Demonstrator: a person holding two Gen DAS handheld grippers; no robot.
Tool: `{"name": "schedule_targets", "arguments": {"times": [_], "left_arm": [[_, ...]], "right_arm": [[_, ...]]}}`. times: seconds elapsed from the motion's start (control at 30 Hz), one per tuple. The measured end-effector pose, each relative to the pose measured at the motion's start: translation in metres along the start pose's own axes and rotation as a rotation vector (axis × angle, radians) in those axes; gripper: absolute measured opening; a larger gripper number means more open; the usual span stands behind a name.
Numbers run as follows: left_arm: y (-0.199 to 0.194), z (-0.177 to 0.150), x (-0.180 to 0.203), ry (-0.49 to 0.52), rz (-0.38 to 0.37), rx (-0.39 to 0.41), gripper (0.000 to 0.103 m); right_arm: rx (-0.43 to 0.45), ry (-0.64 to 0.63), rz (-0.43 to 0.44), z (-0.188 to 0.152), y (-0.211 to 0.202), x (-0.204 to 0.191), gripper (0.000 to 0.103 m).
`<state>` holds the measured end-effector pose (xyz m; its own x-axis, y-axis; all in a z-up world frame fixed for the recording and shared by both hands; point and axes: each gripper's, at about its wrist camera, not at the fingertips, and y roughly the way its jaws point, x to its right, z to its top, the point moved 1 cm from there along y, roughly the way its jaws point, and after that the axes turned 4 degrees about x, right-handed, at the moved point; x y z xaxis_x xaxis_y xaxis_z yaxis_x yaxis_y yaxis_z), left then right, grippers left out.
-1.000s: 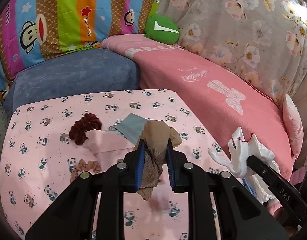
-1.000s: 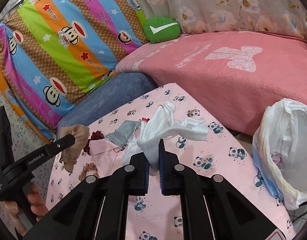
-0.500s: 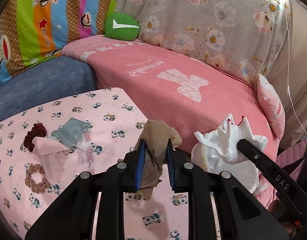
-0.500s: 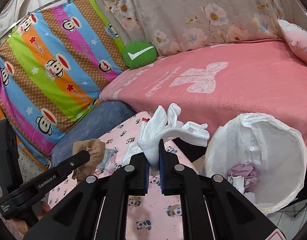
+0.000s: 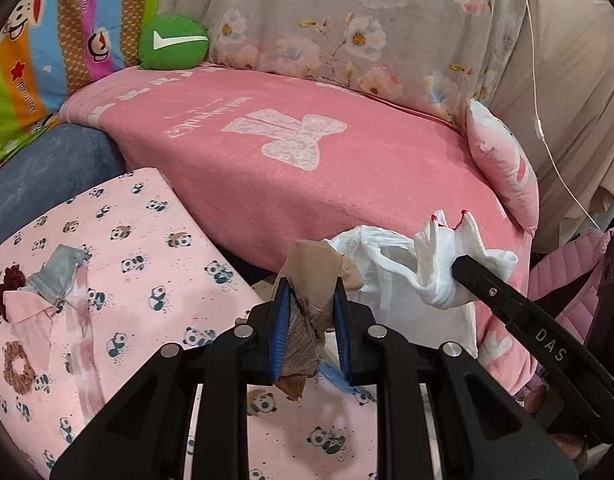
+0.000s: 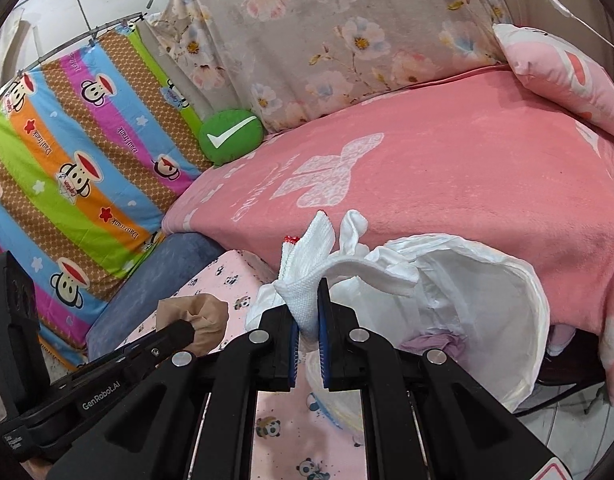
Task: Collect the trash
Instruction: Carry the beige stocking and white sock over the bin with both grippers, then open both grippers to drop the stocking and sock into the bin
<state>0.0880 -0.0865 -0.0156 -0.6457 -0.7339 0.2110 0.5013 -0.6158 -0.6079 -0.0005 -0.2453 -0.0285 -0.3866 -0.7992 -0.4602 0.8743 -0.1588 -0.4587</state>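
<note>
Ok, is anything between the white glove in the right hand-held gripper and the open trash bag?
Nothing visible blocks it. The white glove, clamped in the right hand-held gripper, hangs at the near rim of the white trash bag, whose mouth gapes open. The left hand-held gripper with the tan stocking sits off to the side.

Left tongs (image 5: 310, 312) pinching tan stocking (image 5: 312, 280), white bag (image 5: 391, 276) just beyond

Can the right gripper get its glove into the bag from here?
Probably yes: the right gripper holds the glove beside the bag, whose open mouth faces it with nothing between.
</note>
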Motion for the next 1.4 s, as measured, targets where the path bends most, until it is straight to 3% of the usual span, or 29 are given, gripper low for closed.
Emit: {"name": "schedule_targets", "arguments": {"times": [0.27, 0.53, 0.67, 0.7, 1.0, 1.4], "left_arm": [[0.023, -0.004, 0.037, 0.05, -0.059, -0.045, 0.022], [0.034, -0.009, 0.059, 0.086, -0.089, -0.057, 0.026], [0.032, -0.009, 0.059, 0.08, -0.047, -0.042, 0.066], [0.03, -0.008, 0.057, 0.078, -0.035, -0.027, 0.067], [0.021, -0.004, 0.041, 0.049, -0.003, -0.017, 0.067], [-0.005, -0.005, 0.0, -0.028, 0.048, 0.018, 0.067]], "right_arm": [[0.0, 0.049, -0.05, 0.002, -0.006, 0.04, 0.01], [0.004, 0.066, -0.068, 0.004, -0.009, 0.056, 0.014], [0.005, 0.064, -0.081, 0.004, -0.01, 0.058, 0.016], [0.005, 0.065, -0.081, 0.004, -0.01, 0.058, 0.017], [0.016, 0.04, -0.077, 0.006, -0.012, 0.048, 0.026], [-0.024, -0.061, -0.03, -0.004, -0.006, 0.0, 0.027]]}}
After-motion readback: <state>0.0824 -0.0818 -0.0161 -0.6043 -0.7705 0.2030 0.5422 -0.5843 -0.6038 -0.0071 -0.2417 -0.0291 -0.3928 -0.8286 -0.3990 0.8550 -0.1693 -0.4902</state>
